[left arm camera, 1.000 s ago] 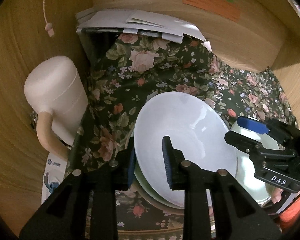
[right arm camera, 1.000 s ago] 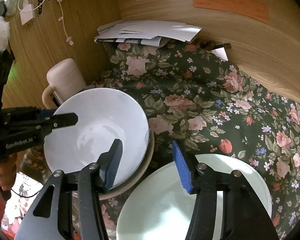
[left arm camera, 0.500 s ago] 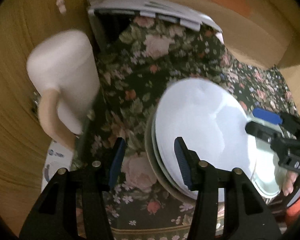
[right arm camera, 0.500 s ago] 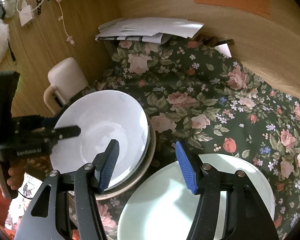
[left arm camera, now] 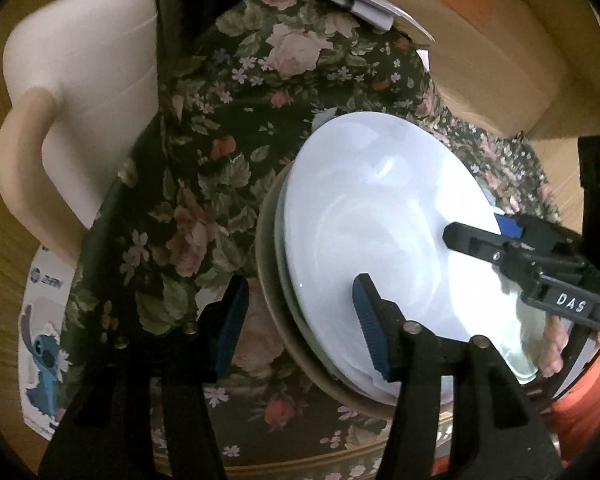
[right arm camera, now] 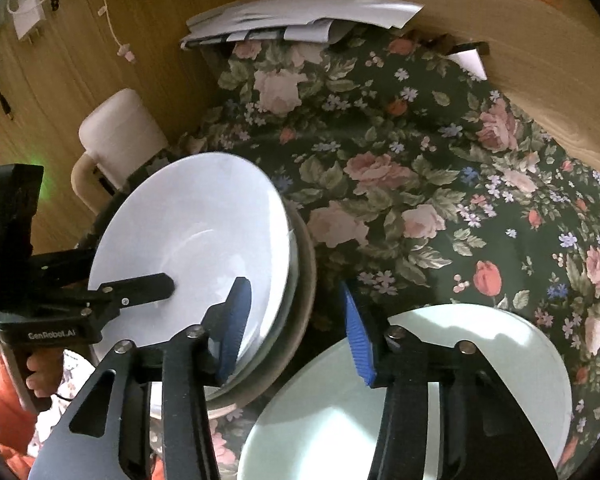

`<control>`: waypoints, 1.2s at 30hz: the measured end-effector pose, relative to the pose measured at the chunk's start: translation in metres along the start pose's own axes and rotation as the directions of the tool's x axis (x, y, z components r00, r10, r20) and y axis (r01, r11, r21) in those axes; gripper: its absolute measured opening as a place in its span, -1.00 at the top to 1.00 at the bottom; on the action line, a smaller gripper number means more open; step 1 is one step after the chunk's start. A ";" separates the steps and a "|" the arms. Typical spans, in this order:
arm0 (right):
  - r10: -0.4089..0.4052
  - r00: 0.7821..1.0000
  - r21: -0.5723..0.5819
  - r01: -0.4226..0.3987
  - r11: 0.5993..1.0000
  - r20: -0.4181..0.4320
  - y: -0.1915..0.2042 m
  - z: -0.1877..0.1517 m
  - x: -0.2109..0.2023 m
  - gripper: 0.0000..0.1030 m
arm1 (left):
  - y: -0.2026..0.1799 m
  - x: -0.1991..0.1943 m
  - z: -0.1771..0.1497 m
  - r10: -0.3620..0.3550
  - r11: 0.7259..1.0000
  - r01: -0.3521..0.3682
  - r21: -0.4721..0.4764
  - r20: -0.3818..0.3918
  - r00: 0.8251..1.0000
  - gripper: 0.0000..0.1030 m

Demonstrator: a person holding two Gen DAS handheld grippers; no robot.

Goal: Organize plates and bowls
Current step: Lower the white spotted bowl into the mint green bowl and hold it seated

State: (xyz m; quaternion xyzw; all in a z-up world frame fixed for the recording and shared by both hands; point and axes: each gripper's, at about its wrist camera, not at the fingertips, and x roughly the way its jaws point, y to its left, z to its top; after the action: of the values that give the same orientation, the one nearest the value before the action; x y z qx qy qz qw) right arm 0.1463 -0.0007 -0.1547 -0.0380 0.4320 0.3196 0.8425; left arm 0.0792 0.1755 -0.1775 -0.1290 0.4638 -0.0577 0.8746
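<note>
A white bowl (left arm camera: 380, 232) rests on a stack of a greenish plate and a tan plate (left arm camera: 272, 280) on the floral cloth. My left gripper (left arm camera: 300, 324) straddles the bowl's near rim, one finger outside the stack and one over the bowl's inside. Its jaws are opening and the pads stand clear of the rim. My right gripper (right arm camera: 296, 320) hangs over the stack's right edge (right arm camera: 304, 264) with that rim between its jaws. They are closing, and the pads do not press on it. A pale green plate (right arm camera: 480, 360) lies on the cloth below the right finger.
A cream mug (left arm camera: 80, 72) with a handle stands left of the stack against the wooden wall. Loose papers (right arm camera: 300, 16) lie at the back. The floral cloth (right arm camera: 420, 160) stretches to the right. A printed sheet (left arm camera: 44, 340) lies at the front left. A hand (right arm camera: 40, 372) holds the left gripper.
My left gripper has let go of the white bowl's rim, opened and sunk lower; the bowl now lies on the stack. The right gripper's jaws widened slightly, then narrowed.
</note>
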 end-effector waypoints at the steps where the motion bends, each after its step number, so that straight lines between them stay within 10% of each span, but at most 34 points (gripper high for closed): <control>1: 0.008 1.000 0.001 -0.008 1.000 -0.012 0.001 0.000 0.002 0.26 | 0.001 0.000 0.000 -0.004 1.000 0.004 -0.005 0.002 1.000 -0.07; 36: -0.009 0.999 0.027 0.008 1.000 0.036 0.009 -0.005 0.000 0.45 | -0.018 -0.011 -0.003 0.072 0.996 -0.068 -0.061 0.068 0.995 0.19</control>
State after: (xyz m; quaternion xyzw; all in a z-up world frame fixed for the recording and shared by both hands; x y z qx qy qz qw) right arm 0.1371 0.0049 -0.1557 -0.0227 0.4207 0.3108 0.8520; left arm 0.0712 0.1600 -0.1657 -0.1402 0.4386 -0.0090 0.8876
